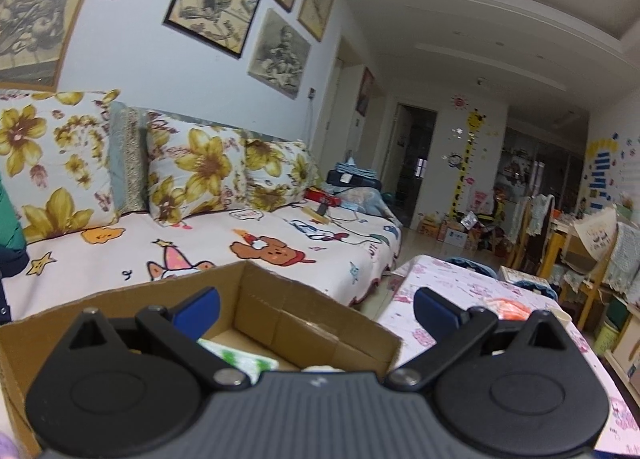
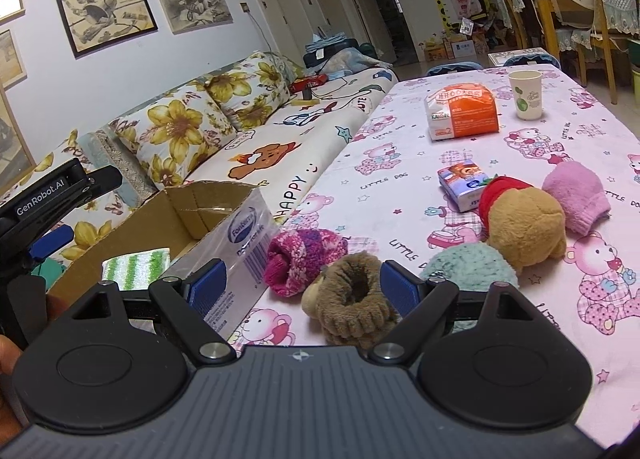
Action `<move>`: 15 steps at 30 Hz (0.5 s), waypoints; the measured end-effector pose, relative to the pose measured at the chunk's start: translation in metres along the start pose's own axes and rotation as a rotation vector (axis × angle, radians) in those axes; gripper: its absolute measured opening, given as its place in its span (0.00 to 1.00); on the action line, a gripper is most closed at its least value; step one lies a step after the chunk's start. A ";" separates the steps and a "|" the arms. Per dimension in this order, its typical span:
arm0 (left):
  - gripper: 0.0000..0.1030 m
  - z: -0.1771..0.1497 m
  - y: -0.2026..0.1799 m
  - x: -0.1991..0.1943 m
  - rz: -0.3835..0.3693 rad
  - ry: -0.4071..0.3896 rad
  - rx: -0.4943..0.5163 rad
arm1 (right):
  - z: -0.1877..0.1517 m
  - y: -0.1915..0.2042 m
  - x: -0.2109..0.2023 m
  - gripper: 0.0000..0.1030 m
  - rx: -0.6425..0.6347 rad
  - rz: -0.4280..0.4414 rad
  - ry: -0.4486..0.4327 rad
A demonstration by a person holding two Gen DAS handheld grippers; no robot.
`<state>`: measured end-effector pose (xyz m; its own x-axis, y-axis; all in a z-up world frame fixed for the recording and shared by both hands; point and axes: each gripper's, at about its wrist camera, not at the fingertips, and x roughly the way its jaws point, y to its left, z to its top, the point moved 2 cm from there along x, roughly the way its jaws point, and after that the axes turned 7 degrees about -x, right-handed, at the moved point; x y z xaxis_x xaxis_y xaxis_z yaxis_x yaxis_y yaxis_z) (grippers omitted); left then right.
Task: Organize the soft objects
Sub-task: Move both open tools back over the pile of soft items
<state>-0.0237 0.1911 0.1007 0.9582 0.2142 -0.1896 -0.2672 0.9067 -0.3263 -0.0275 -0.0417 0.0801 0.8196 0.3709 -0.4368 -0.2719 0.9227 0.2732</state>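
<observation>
The right gripper [image 2: 300,279] hung low over the pink bear-print tablecloth [image 2: 440,187] with its blue-padded jaws spread wide, and the brown ribbed plush sock roll [image 2: 352,303] lay between them, untouched on either side, which read as a lineup for a grab not yet made. Five soft things sat loose on the cloth: that brown roll, a magenta-and-purple knitted sock [image 2: 300,259] touching it at ten o'clock, a pale teal fuzzy sock [image 2: 468,263] just beside it at two o'clock, a tan plush bear with a red collar [image 2: 520,223] beyond the teal one, and a pink fuzzy sock [image 2: 576,195] farthest toward two o'clock. They were probably bunched near the table edge so each had a short trip to the open brown cardboard box [image 2: 208,203], which stood at ten o'clock from the gripper against the table's edge. One green-and-white striped cloth [image 2: 136,263] already lay inside, so I judged the sorting barely begun. The left gripper [image 1: 316,307] hovered above that box, its jaws also wide apart and holding nothing, likely parked there to be clear of the right one. Not part of the sorting, by my reading: one small tissue pack [image 2: 460,183], one orange-and-white wipes packet [image 2: 464,115] and one paper cup [image 2: 526,93] toward twelve o'clock
</observation>
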 end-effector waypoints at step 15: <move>0.99 -0.021 -0.038 -0.002 -0.088 0.025 0.125 | -0.005 -0.019 -0.010 1.00 0.039 -0.053 -0.017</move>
<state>-0.0178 0.1488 0.0936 0.9742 0.1241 -0.1887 -0.1659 0.9602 -0.2247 -0.0332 -0.0626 0.0752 0.8406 0.3193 -0.4375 -0.2079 0.9361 0.2837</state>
